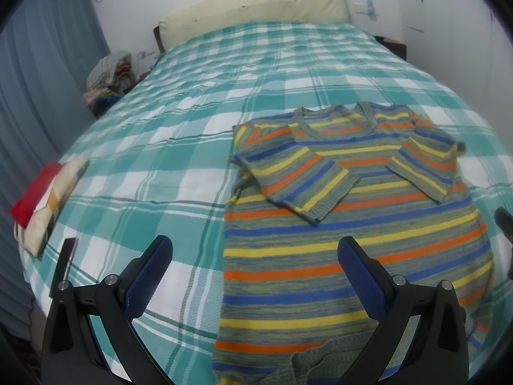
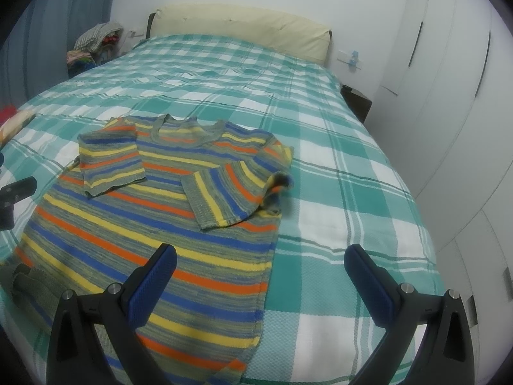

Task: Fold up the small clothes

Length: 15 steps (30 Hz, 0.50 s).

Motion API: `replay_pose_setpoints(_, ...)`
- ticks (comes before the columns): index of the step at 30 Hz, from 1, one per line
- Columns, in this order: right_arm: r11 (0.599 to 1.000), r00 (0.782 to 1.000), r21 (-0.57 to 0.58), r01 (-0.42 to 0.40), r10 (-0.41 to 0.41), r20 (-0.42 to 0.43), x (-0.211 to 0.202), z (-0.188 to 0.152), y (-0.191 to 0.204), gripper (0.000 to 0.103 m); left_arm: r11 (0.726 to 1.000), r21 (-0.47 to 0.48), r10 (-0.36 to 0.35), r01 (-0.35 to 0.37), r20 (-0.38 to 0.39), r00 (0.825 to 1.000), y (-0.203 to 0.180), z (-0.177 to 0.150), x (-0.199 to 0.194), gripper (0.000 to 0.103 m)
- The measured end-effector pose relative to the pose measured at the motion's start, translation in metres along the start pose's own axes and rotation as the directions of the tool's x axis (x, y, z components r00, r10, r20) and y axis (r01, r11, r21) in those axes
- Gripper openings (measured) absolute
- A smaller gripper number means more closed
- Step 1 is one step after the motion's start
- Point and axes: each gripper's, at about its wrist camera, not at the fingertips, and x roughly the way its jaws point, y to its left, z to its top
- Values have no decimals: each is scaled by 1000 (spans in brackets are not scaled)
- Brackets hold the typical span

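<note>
A striped knit sweater [image 1: 352, 240] in orange, yellow, blue and grey-green lies flat on the bed, collar toward the headboard. Both sleeves are folded in across its chest. It also shows in the right wrist view [image 2: 160, 218]. My left gripper [image 1: 255, 253] is open and empty, hovering above the sweater's lower left edge. My right gripper [image 2: 259, 261] is open and empty, hovering above the sweater's lower right edge. The right gripper's tip [image 1: 503, 221] shows at the right edge of the left wrist view.
The bed has a teal and white checked cover [image 1: 179, 147] and a cream headboard [image 1: 256, 6]. Folded clothes [image 1: 41, 199] and a dark phone-like object [image 1: 62, 263] lie near the bed's left edge. A clothes pile [image 1: 109, 77] sits beside the bed. White wardrobes [image 2: 449, 96] stand on the right.
</note>
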Motion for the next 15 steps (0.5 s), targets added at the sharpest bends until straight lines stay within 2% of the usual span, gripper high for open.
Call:
replay_pose_setpoints(6, 998, 999, -34, -51, 51, -1, 5, 13, 1, 103, 1000, -6, -8, 8, -4, 1000, 3, 2, 0, 103)
replay_pose_setpoints(8, 990, 992, -72, -121, 123, 27, 8, 31, 6, 103, 1000, -20, -12, 11, -8, 1000, 5, 5, 1, 103)
replay_pose_setpoints(9, 982, 986, -94, -167, 169, 10, 16, 39, 10, 103, 1000, -26, -13, 12, -8, 1000, 6, 5, 0, 103)
replay_pose_setpoints(11, 962, 974, -149, -227, 220, -61, 42, 54, 25, 103, 999, -38, -7, 7, -5, 1000, 10, 6, 0, 103)
replay_pose_setpoints(13, 926, 952, -240, -290, 253, -173, 85, 62, 49, 102, 999, -45, 1, -2, -7, 1000, 13, 5, 2, 103)
replay_pose_setpoints(14, 918, 947, -261, -298, 249, -206, 99, 61, 56, 97, 999, -48, 3, -4, -11, 1000, 13, 5, 3, 103)
replay_pose_setpoints(15, 909, 937, -285, -305, 232, -262, 121, 58, 64, 87, 999, -51, 4, -5, -15, 1000, 14, 5, 5, 103)
